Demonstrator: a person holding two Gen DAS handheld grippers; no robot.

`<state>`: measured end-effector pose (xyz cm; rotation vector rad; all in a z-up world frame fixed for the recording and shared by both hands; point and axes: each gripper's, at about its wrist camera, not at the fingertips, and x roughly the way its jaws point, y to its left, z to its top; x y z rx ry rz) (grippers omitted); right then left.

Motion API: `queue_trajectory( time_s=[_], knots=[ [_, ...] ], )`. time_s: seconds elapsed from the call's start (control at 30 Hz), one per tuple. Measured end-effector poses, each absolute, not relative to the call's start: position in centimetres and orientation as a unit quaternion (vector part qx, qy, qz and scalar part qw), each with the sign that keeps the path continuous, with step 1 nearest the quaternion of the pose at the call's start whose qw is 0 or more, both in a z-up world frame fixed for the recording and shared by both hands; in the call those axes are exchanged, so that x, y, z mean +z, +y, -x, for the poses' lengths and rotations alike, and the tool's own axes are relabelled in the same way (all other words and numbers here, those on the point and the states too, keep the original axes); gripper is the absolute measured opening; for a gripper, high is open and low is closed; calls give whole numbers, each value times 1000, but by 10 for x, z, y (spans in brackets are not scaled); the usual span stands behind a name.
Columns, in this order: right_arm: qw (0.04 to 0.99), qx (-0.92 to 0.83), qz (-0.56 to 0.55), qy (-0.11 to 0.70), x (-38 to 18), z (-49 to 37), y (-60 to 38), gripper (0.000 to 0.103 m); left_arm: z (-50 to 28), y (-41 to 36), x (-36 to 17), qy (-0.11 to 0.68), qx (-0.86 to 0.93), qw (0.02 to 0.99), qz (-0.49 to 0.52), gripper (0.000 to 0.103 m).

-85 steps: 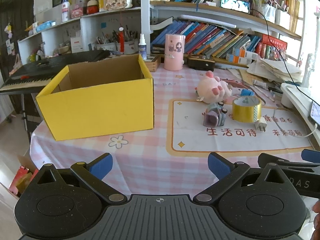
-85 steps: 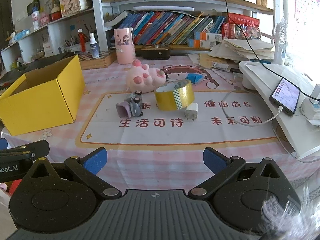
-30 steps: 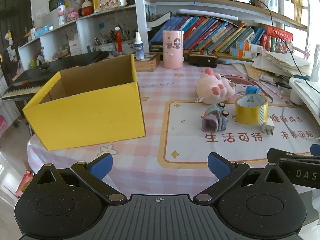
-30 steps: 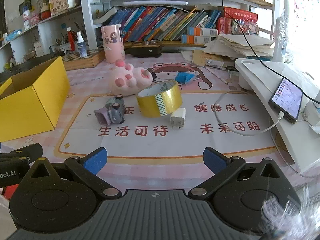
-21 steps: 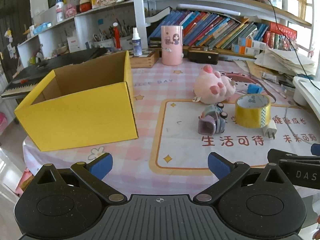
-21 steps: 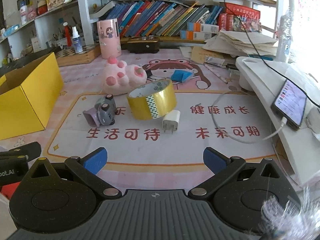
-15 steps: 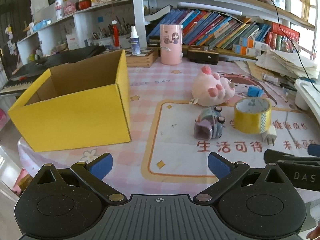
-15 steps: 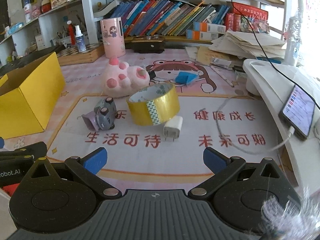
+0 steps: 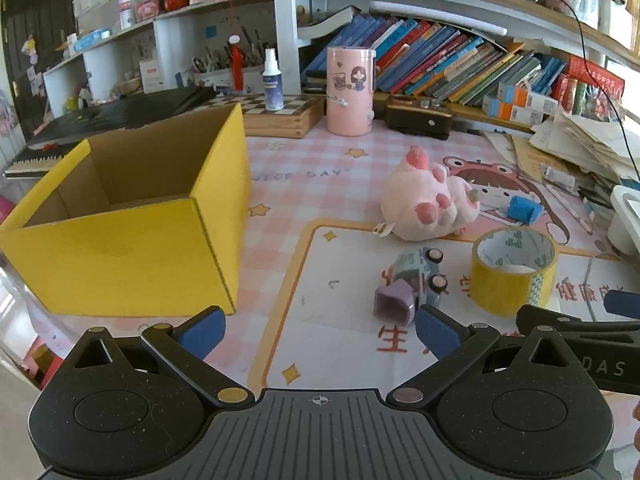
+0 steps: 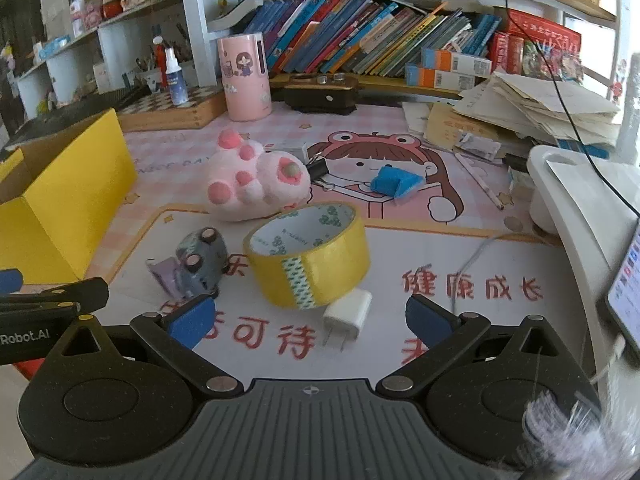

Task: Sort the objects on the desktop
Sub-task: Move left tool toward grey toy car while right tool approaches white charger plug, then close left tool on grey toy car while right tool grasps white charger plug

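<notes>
An open yellow cardboard box (image 9: 132,248) (image 10: 60,200) stands at the left of the desk, empty inside. On the mat lie a pink plush paw (image 9: 430,202) (image 10: 256,184), a small grey-purple toy car (image 9: 412,286) (image 10: 194,266) on its side, a yellow tape roll (image 9: 514,272) (image 10: 308,256) and a white charger plug (image 10: 348,318). My left gripper (image 9: 318,330) is open, its right finger just short of the toy car. My right gripper (image 10: 308,318) is open, with the plug and tape roll just ahead between its fingers.
A pink cylindrical holder (image 9: 350,92) (image 10: 244,78), a spray bottle (image 9: 273,80) on a chessboard box, and a dark case stand at the back under shelves of books. Paper stacks, a white stand (image 10: 568,200) with a phone (image 10: 626,292) and a cable fill the right side. A blue scrap (image 10: 394,184) lies on the mat.
Both grippers have moved forward toward the mat objects; the toy car, tape roll and plug now sit much nearer. Both stayed open. Nothing on the desk has moved.
</notes>
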<state>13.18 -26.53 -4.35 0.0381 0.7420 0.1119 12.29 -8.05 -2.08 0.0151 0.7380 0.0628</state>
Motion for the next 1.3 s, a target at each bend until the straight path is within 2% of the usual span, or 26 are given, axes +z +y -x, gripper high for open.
queue_trajectory(
  time_s=[0.23, 0.43, 0.53, 0.7, 0.8, 0.87, 0.97, 1.1, 1.23, 1.3],
  knots=[
    [928, 64, -9, 366, -45, -156, -279, 103, -145, -95, -27, 370, 32, 929, -10, 100],
    [918, 85, -22, 386, -51, -168, -294, 101, -165, -114, -38, 387, 8, 922, -16, 92],
    [912, 95, -23, 399, -56, -169, -298, 91, -173, -122, -44, 398, -6, 917, -19, 87],
    [898, 111, -26, 424, -66, -173, -301, 68, -185, -130, -51, 410, -17, 912, -21, 75],
    [894, 120, -24, 432, -69, -176, -300, 64, -190, -133, -53, 413, -16, 910, -22, 71],
    [891, 126, -21, 436, -71, -178, -299, 62, -195, -133, -54, 416, -18, 909, -17, 62],
    [886, 137, -12, 443, -73, -181, -297, 60, -201, -133, -56, 418, -15, 908, -9, 57],
    [882, 146, 6, 449, -75, -184, -292, 57, -207, -137, -60, 419, -13, 908, -9, 57],
    [883, 149, 26, 445, -76, -185, -291, 53, -208, -140, -65, 426, -12, 905, -11, 49],
    [884, 149, 37, 443, -76, -184, -290, 46, -207, -141, -65, 424, -9, 905, -13, 46]
  ],
)
